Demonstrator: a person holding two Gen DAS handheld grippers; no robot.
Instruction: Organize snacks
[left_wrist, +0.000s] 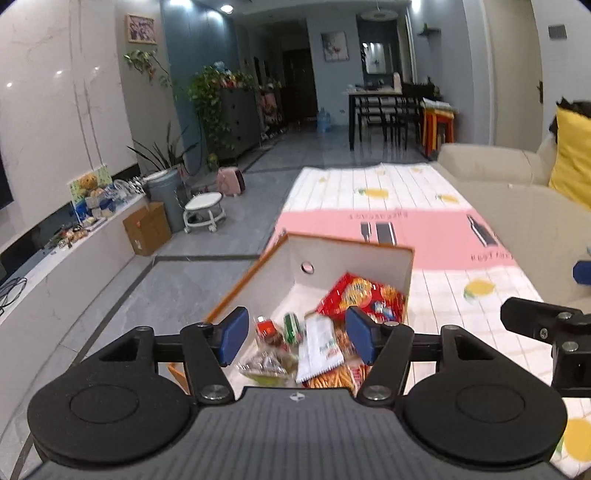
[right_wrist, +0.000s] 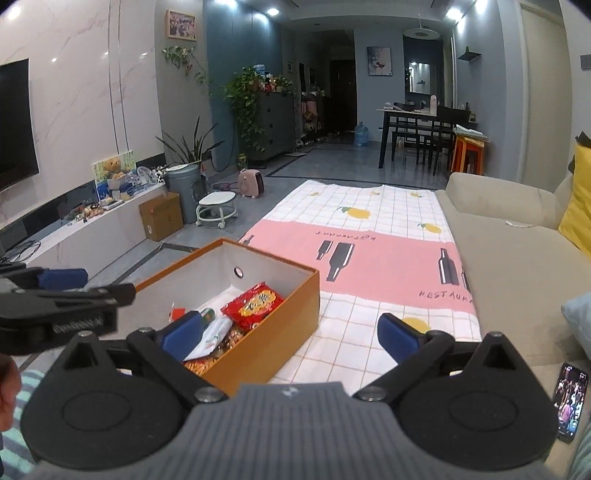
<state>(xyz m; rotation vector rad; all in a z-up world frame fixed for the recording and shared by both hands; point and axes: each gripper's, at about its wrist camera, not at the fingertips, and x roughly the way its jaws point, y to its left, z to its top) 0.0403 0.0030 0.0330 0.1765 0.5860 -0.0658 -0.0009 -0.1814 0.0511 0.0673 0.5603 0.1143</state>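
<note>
Snacks inside orange box; tools apart, empty

The box is orange outside and white inside, and among the snacks in it lie a red packet printed with yellow, a white sachet with green and red marks, and a small green and white pack. The cloth under it is a white grid dotted with yellow lemons, crossed by a pink band with black bottles. The sofa is beige with a yellow cushion, and both grippers' pads are blue on black.
</note>
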